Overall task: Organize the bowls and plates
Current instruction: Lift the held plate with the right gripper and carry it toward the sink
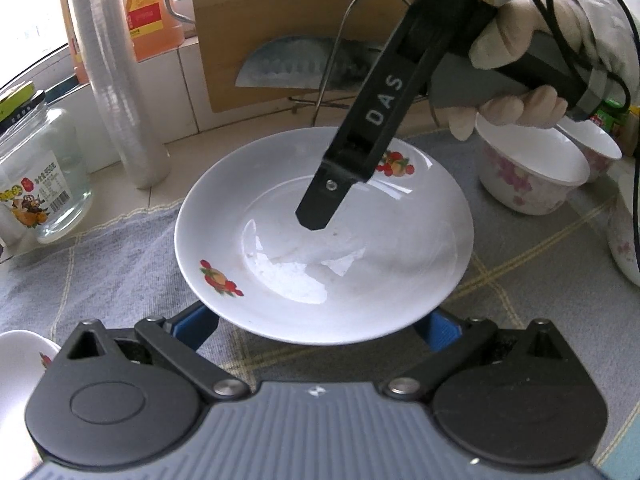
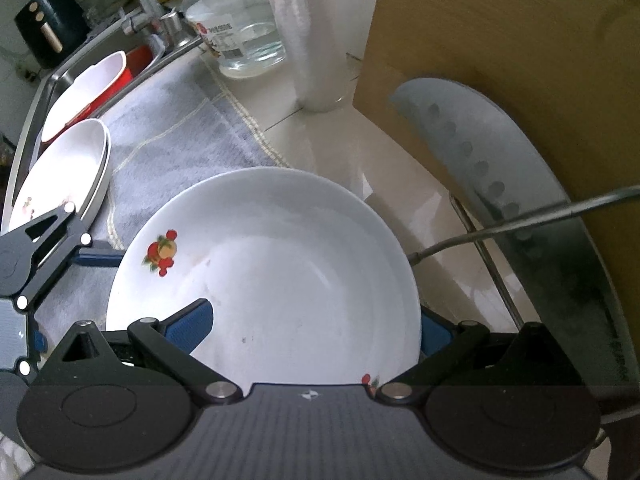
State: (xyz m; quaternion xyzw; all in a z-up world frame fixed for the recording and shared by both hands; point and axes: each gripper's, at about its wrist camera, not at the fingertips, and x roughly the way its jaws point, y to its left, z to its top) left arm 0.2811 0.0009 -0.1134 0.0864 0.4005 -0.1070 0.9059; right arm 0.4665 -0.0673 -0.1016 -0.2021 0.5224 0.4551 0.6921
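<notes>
A white plate (image 1: pixel 360 264) with fruit decals lies on the grey checked cloth (image 1: pixel 100 264), centred in the left wrist view. My left gripper (image 1: pixel 316 326) is open; its blue pads (image 1: pixel 196 324) sit low, spread under the plate's near rim. My right gripper (image 2: pixel 316 320) comes in from the far right, held by a gloved hand (image 1: pixel 520 44). It straddles the plate (image 2: pixel 300 260) with its jaws wide open. One of its fingers (image 1: pixel 320 200) is over the plate's inner face and the other is hidden beneath. The left gripper's finger (image 2: pixel 100 258) shows at the plate's left edge.
Two pink-flowered bowls (image 1: pixel 532 176) stand at the right. A glass jar (image 1: pixel 44 176), a sleeve of plastic cups (image 1: pixel 120 80) and an oil bottle (image 1: pixel 148 8) line the back. A cleaver (image 2: pixel 520 208) and a wooden board (image 2: pixel 500 40) rest in a wire rack. Stacked white plates (image 2: pixel 68 168) sit beside the sink.
</notes>
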